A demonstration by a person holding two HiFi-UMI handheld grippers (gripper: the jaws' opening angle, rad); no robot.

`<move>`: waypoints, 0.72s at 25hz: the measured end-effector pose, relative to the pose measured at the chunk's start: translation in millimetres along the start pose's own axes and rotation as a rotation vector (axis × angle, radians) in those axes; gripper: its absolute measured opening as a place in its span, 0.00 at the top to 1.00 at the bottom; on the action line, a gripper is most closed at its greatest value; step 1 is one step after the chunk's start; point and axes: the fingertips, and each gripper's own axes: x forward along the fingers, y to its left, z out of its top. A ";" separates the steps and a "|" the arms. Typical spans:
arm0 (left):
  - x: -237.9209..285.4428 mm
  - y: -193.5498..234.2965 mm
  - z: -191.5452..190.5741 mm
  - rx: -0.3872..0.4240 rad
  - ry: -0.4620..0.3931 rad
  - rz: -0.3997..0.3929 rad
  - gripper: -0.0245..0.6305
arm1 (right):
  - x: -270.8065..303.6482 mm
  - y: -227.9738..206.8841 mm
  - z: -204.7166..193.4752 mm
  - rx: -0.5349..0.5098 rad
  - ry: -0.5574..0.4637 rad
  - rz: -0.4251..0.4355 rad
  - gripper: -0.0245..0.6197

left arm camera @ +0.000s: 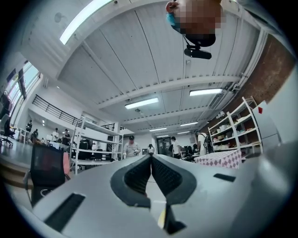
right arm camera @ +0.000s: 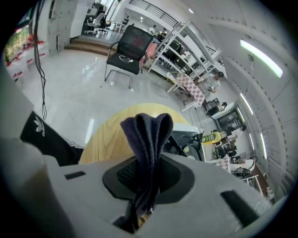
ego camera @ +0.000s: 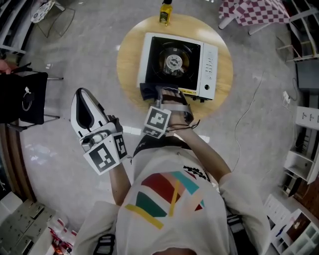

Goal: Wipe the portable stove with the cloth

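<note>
The portable stove [ego camera: 177, 64], white with a black top and a round burner, sits on a round wooden table [ego camera: 128, 64]. My right gripper [ego camera: 160, 95] is at the stove's near left corner, shut on a dark blue cloth [ego camera: 148, 91]. In the right gripper view the folded cloth [right arm camera: 148, 135] sticks up between the jaws of the right gripper [right arm camera: 150, 160], with the stove [right arm camera: 188, 139] just behind it. My left gripper [ego camera: 83, 94] is held off the table to the left over the floor. In its own view the left gripper [left arm camera: 150, 159] is shut on nothing and points up into the room.
A yellow-capped bottle [ego camera: 165, 12] stands at the table's far edge. A black chair [ego camera: 22, 97] is at the left and a checkered-cloth table [ego camera: 254, 10] at the far right. A thin cable [ego camera: 249, 109] runs over the floor; shelves [ego camera: 304, 164] line the right side.
</note>
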 end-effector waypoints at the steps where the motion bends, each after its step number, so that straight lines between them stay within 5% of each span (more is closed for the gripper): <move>1: 2.0 -5.7 0.1 -0.005 -0.004 -0.014 0.95 | -1.1 -0.1 -13.6 0.001 0.021 0.005 0.91; 13: 29.9 -68.8 6.6 -0.046 -0.035 -0.177 0.95 | -26.0 -11.6 -150.7 0.054 0.232 0.000 0.91; 18: 35.4 -87.4 5.0 -0.054 -0.037 -0.218 0.95 | -35.1 -14.1 -175.1 0.084 0.241 0.003 0.91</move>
